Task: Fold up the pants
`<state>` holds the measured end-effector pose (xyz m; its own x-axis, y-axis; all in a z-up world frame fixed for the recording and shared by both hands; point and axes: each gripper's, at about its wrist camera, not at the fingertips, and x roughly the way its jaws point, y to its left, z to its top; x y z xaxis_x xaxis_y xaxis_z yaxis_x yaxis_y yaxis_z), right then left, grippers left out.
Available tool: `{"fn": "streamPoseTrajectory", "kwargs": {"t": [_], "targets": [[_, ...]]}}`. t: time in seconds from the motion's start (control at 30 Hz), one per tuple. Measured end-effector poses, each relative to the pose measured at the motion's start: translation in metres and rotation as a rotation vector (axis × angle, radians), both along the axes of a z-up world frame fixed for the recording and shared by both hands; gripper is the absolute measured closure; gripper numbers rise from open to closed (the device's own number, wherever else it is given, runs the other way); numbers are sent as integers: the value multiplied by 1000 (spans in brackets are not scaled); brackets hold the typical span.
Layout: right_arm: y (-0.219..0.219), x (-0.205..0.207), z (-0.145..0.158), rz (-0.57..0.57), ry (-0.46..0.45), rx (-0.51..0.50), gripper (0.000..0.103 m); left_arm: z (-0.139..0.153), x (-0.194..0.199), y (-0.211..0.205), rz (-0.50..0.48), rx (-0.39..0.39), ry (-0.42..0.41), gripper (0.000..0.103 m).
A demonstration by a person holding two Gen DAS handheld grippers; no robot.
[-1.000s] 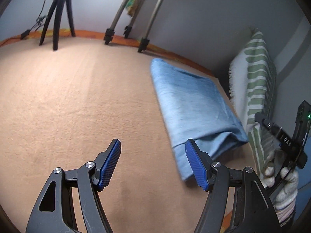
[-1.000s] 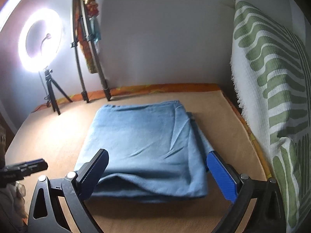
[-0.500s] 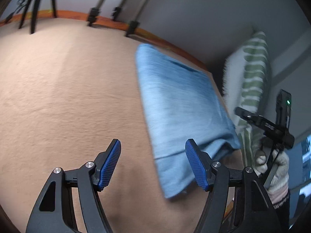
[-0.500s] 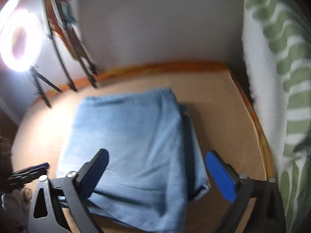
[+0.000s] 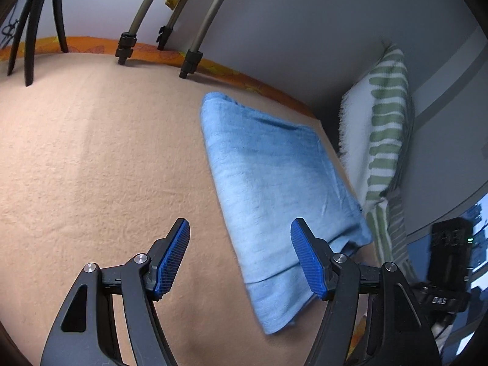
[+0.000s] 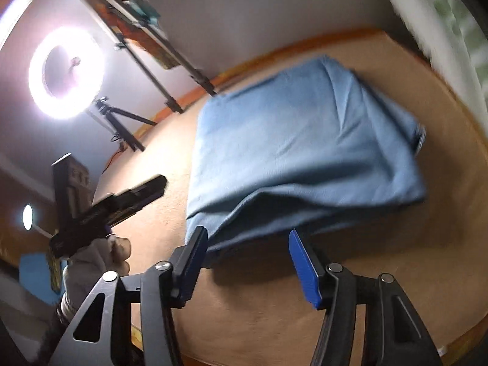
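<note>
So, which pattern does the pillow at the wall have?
The pillow is white with green stripe-like bands; it shows best in the left wrist view.

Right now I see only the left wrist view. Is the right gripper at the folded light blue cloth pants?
Observer: Yes. In the right wrist view, the right gripper is at the near edge of the folded light blue cloth pants, and that edge lies between its fingers.
Operator: Does it pinch the cloth?
Observer: Not visibly. Its jaws have just been closing, but a gap shows beside the right pad.
Operator: What else do I miss?
Observer: A lit white ring lamp stands on a black tripod at the far left.
</note>
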<state>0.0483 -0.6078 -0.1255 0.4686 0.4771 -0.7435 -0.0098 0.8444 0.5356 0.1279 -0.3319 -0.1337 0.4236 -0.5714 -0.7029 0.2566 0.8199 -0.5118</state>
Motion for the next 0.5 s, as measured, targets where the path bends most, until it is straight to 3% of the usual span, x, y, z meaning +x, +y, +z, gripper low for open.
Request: {"fn": "streamPoseTrajectory", "kwargs": {"t": [0.3,0.43,0.47,0.5], "targets": [[-14,17,-25,-208,55,215,46,-12,3,8,-2,-37,17,35],[-14,23,-34,-250,79,212,51,-14,5,5,-12,-37,15,35],[-15,23,-34,-257,78,218,53,-16,6,3,-15,-30,16,35],[-16,24,-32,-265,73,218,62,-18,7,2,-24,-28,21,35]]}}
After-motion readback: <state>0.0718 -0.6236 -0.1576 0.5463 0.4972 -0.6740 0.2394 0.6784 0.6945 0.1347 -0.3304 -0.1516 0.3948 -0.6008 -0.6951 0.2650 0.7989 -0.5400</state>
